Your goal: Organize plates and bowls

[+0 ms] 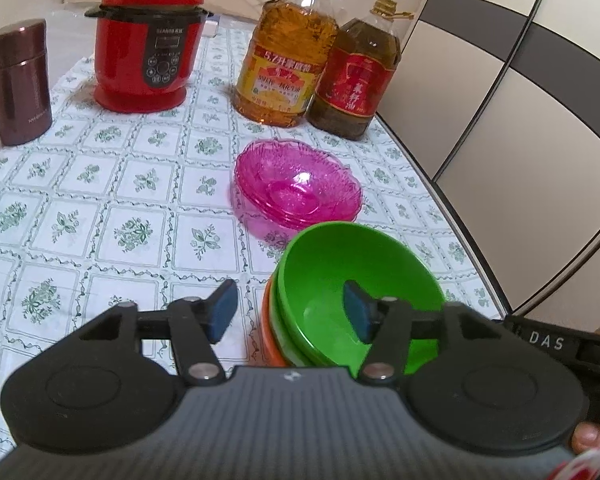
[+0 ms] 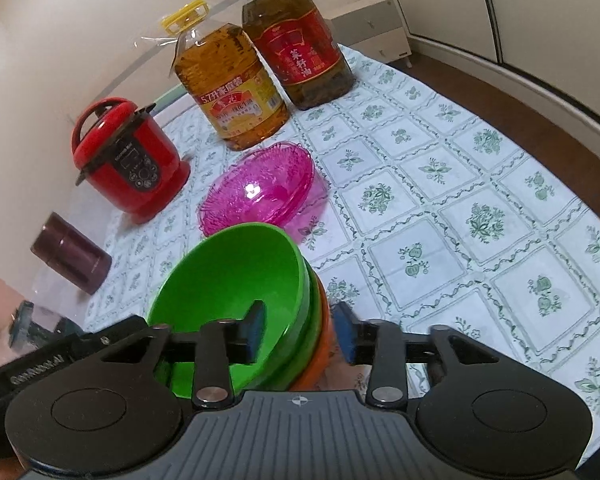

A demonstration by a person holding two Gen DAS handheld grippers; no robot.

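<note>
Apparently nearly done: green bowls [image 1: 360,280] nested on an orange one, lower centre; pink glass plates [image 1: 296,184] stacked above (both piles look tidy); left gripper [image 1: 290,312] and right gripper [image 2: 298,332] straddle the rim, half-open, pads not pressing.

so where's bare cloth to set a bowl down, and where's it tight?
Bare tablecloth right of the pink bowls and green bowl stack, out to the table edge. Also open between the stack and the maroon flask, in front of the red cooker. Tight: oil bottles, pink bowls and stack sit close together; both grippers straddle the stack's rim.
</note>
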